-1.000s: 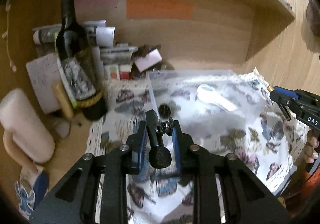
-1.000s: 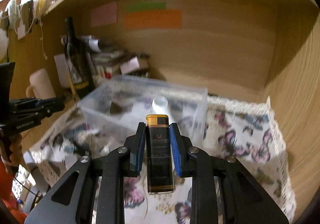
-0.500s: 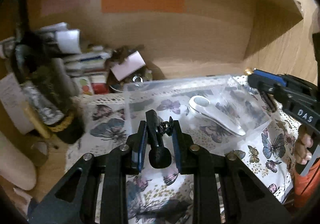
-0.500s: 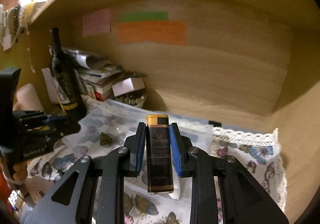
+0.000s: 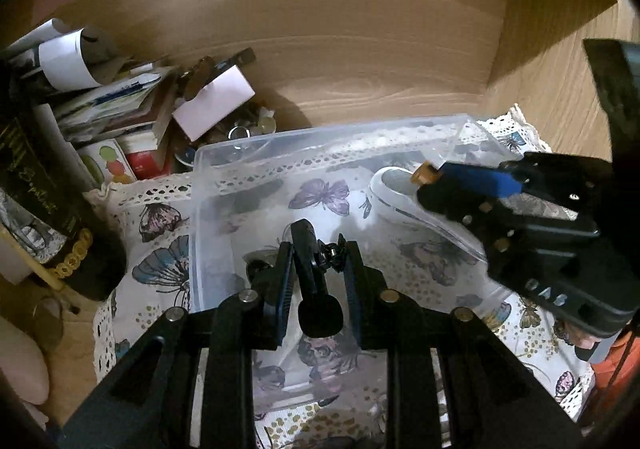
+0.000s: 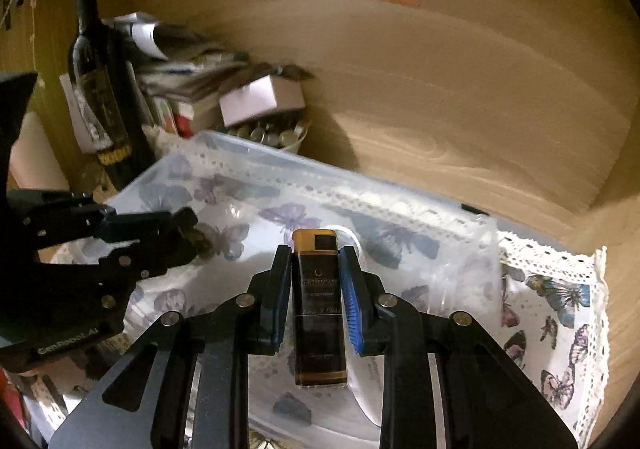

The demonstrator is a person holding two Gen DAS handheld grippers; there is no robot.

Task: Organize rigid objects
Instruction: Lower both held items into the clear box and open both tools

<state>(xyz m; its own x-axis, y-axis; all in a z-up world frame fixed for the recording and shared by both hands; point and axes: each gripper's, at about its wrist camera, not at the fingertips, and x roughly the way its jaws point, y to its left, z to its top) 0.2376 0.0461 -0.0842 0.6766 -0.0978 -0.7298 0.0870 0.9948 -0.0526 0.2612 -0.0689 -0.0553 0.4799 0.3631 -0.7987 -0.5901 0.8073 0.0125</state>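
Step in hand: dropping items into the clear plastic bin [image 5: 320, 145]. Left hand-held gripper [image 5: 318, 249] pinches a small black knobbed handle [image 5: 316, 289] above the bin; right hand-held gripper [image 6: 316, 269] pinches a dark gold-capped lighter [image 6: 318, 301] above the bin. Next: lower, then release.

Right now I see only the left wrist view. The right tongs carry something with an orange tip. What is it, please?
Observer: A dark lighter with a gold cap, gripped lengthwise in the right tongs.
Operator: Has it any print?
Observer: Yes, pale lettering on its body; the top word reads roughly CERTIFICATE.
Operator: Is the wine bottle standing?
Observer: Yes, the wine bottle stands upright left of the clear bin, its full neck showing.
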